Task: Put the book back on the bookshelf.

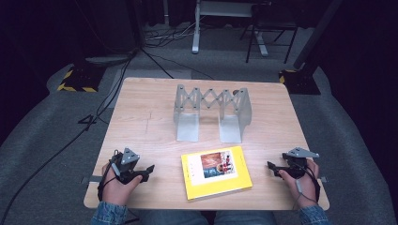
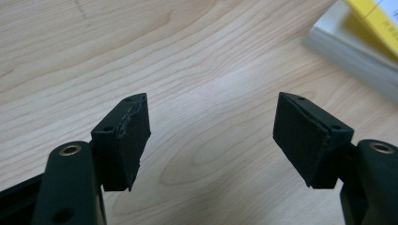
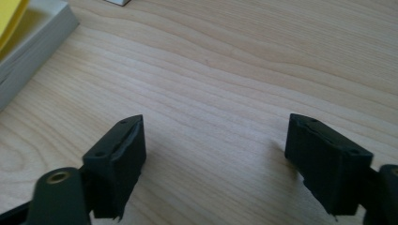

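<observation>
The yellow book [image 1: 216,172] lay flat near the table's [image 1: 141,117] front edge, cover up, w/ a small picture on it; title text too small to read. In the left gripper view just its corner [image 2: 361,42] showed at 1 o'clock, blurred and cut by the frame. In the right gripper view its page edge [image 3: 28,51] sat at 10 o'clock, also cut off.

Left gripper [image 1: 149,169] sat at the book's 9 o'clock, apart from it, pads [image 2: 129,140] spread w/ only bare wood between, nothing held. Right gripper [image 1: 271,168] sat at 3 o'clock, near but not touching, likewise released, pads [image 3: 122,164] wide over bare wood.

At the book's 12 o'clock, well apart, stood the grey metal expandable rack [image 1: 212,112] w/ scissor links; its far feet were hidden behind its own plates. Beyond the table the floor was dark, cables and stands hard to make out.
</observation>
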